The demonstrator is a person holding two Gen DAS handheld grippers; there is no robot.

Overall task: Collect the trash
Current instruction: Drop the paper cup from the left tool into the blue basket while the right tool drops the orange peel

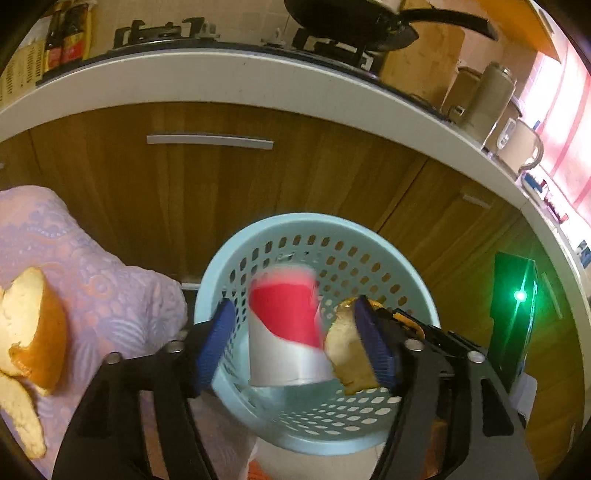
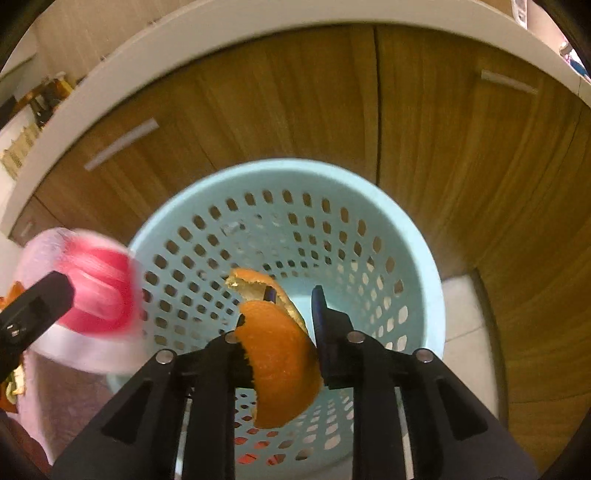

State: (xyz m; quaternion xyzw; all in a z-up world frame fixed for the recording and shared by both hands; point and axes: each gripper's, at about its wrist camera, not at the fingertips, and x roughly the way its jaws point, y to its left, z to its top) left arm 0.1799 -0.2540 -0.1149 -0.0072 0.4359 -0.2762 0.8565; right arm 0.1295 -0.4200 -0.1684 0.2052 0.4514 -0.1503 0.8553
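Observation:
A light blue perforated basket (image 1: 413, 280) stands on the floor by the wooden cabinets; it also shows in the right wrist view (image 2: 424, 258). A red and white paper cup (image 1: 288, 332), blurred, is between the wide-apart fingers of my left gripper (image 1: 295, 339), over the basket mouth; no pad touches it. The cup also shows blurred at the basket's left rim in the right wrist view (image 2: 96, 295). My right gripper (image 2: 291, 325) has an orange peel (image 2: 280, 362) between its fingers above the basket; its fingers look parted. That peel also shows in the left wrist view (image 1: 351, 354).
A lilac patterned cloth (image 1: 92, 280) covers a surface at left, with more orange peel (image 1: 33, 325) on it. Wooden cabinet doors (image 1: 207, 184) and a white counter edge (image 1: 258, 74) stand behind the basket. A stove with a black pan (image 1: 354, 22) and kettles (image 1: 491, 99) sit on the counter.

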